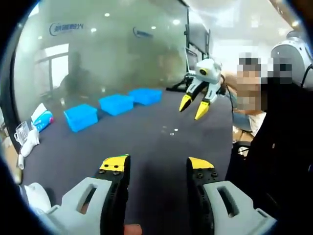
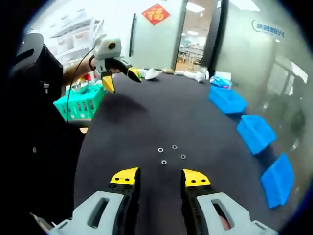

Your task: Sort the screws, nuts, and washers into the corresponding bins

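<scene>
Four small washers point(image 2: 169, 154) lie flat in a cluster at centre frame, no long axis discernible. Right gripper point(image 2: 160, 178) sits just below them, jaws parted, empty; left gripper point(image 1: 158, 167) likewise parted, empty. Three blue bins point(image 2: 256, 133) line the right edge. Recommend descending on one washer only.

Office: frosted glass partitions point(image 1: 112, 54) with logos, ceiling lights.
</scene>
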`<state>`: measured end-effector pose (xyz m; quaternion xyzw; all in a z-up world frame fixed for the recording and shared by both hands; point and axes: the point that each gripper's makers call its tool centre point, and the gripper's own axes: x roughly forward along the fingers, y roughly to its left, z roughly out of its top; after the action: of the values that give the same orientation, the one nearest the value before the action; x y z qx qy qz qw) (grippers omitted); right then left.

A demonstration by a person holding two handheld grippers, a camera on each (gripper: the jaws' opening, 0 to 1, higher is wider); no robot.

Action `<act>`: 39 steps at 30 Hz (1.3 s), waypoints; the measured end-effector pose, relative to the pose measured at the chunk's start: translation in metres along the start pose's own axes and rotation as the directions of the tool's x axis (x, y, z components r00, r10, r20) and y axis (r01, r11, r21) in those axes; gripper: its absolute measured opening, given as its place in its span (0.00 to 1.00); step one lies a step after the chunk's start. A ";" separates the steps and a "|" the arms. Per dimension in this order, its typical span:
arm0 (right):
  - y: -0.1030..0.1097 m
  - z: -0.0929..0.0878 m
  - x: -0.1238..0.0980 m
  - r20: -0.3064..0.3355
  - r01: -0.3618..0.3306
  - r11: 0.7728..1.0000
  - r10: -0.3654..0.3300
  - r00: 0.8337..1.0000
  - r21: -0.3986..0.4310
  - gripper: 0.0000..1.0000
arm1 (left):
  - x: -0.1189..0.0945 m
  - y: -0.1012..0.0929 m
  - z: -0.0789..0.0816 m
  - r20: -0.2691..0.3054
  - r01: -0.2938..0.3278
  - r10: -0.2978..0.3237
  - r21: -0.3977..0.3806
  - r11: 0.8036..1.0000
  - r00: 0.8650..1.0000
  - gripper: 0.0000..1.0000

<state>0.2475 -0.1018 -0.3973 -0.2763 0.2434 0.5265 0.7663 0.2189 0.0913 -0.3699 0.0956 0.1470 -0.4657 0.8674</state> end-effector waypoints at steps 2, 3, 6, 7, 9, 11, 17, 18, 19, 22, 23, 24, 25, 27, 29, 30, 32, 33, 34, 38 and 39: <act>0.000 0.002 0.003 -0.010 -0.009 1.000 0.008 1.000 -0.010 0.30 | 0.000 -0.001 0.000 0.001 0.002 -0.002 0.000 1.000 1.000 0.44; -0.002 0.003 0.005 -0.014 -0.010 1.000 0.010 1.000 -0.015 0.29 | 0.000 -0.001 0.000 0.002 0.003 -0.003 -0.001 1.000 1.000 0.44; -0.010 0.006 0.011 -0.026 -0.013 1.000 0.012 1.000 -0.022 0.29 | 0.001 -0.001 0.000 0.005 0.005 -0.005 -0.004 1.000 1.000 0.44; -0.011 0.006 0.013 -0.030 -0.016 1.000 0.016 0.999 -0.022 0.28 | 0.001 -0.001 0.000 0.005 0.006 -0.006 -0.004 1.000 1.000 0.44; -0.012 0.007 0.017 -0.036 -0.026 0.999 0.025 0.999 -0.021 0.28 | 0.001 -0.002 -0.001 0.004 0.008 -0.008 -0.006 1.000 1.000 0.44; -0.015 0.006 0.022 -0.051 -0.030 0.999 0.028 0.998 -0.027 0.28 | 0.002 -0.002 -0.001 0.003 0.010 -0.010 -0.007 1.000 1.000 0.44; -0.021 0.005 0.036 -0.091 -0.047 0.998 0.043 0.995 -0.041 0.27 | 0.003 0.000 0.000 0.003 0.006 -0.006 -0.003 1.000 1.000 0.44; -0.022 0.005 0.038 -0.097 -0.048 0.998 0.043 0.994 -0.045 0.27 | 0.003 0.000 0.001 0.004 0.003 -0.003 -0.002 1.000 1.000 0.44; -0.022 0.004 0.040 -0.103 -0.051 0.997 0.046 0.994 -0.049 0.27 | 0.003 0.001 0.001 0.005 0.001 -0.001 -0.002 1.000 1.000 0.44; -0.023 0.004 0.044 -0.114 -0.064 0.997 0.059 0.992 -0.041 0.26 | 0.002 0.002 0.002 0.010 -0.003 0.003 -0.005 1.000 1.000 0.44; -0.024 0.005 0.046 -0.117 -0.067 0.997 0.062 0.991 -0.039 0.25 | 0.002 0.002 0.001 0.010 -0.004 0.004 -0.005 1.000 1.000 0.44; -0.025 0.004 0.047 -0.121 -0.070 0.997 0.066 0.990 -0.034 0.25 | 0.002 0.002 0.001 0.009 -0.005 0.005 -0.005 1.000 1.000 0.44; -0.026 0.004 0.049 -0.127 -0.074 0.997 0.070 0.989 -0.029 0.25 | 0.002 0.002 0.001 0.008 -0.006 0.006 -0.003 1.000 1.000 0.44; -0.029 0.002 0.053 -0.141 -0.076 0.997 0.071 0.987 -0.030 0.23 | 0.001 0.003 0.000 0.007 -0.010 0.010 -0.004 1.000 1.000 0.45; -0.030 0.003 0.055 -0.146 -0.081 0.996 0.077 0.986 -0.023 0.22 | 0.000 0.004 -0.001 0.007 -0.014 0.014 -0.005 1.000 1.000 0.45; -0.030 0.004 0.057 -0.145 -0.085 0.996 0.081 0.986 -0.019 0.21 | 0.000 0.004 -0.001 0.008 -0.016 0.016 -0.006 1.000 1.000 0.45; -0.030 0.004 0.059 -0.150 -0.089 0.996 0.086 0.985 -0.009 0.20 | -0.001 0.004 0.000 0.011 -0.020 0.021 -0.010 1.000 1.000 0.45; -0.030 0.004 0.060 -0.152 -0.091 0.996 0.089 0.984 -0.005 0.19 | -0.001 0.004 -0.001 0.012 -0.022 0.022 -0.011 1.000 1.000 0.45; -0.030 0.003 0.061 -0.155 -0.093 0.996 0.092 0.984 0.000 0.19 | -0.002 0.004 -0.001 0.012 -0.023 0.023 -0.010 1.000 1.000 0.45; -0.029 -0.002 0.065 -0.173 -0.103 0.994 0.107 0.979 0.032 0.16 | -0.003 0.004 -0.002 0.013 -0.025 0.025 -0.013 1.000 1.000 0.45; -0.030 -0.004 0.066 -0.175 -0.103 0.994 0.108 0.979 0.036 0.16 | -0.003 0.004 -0.002 0.013 -0.025 0.025 -0.013 1.000 1.000 0.45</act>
<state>0.2971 -0.0692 -0.4387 -0.2984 0.3316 0.5365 0.7163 0.2199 0.0963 -0.3704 0.0887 0.1431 -0.4543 0.8748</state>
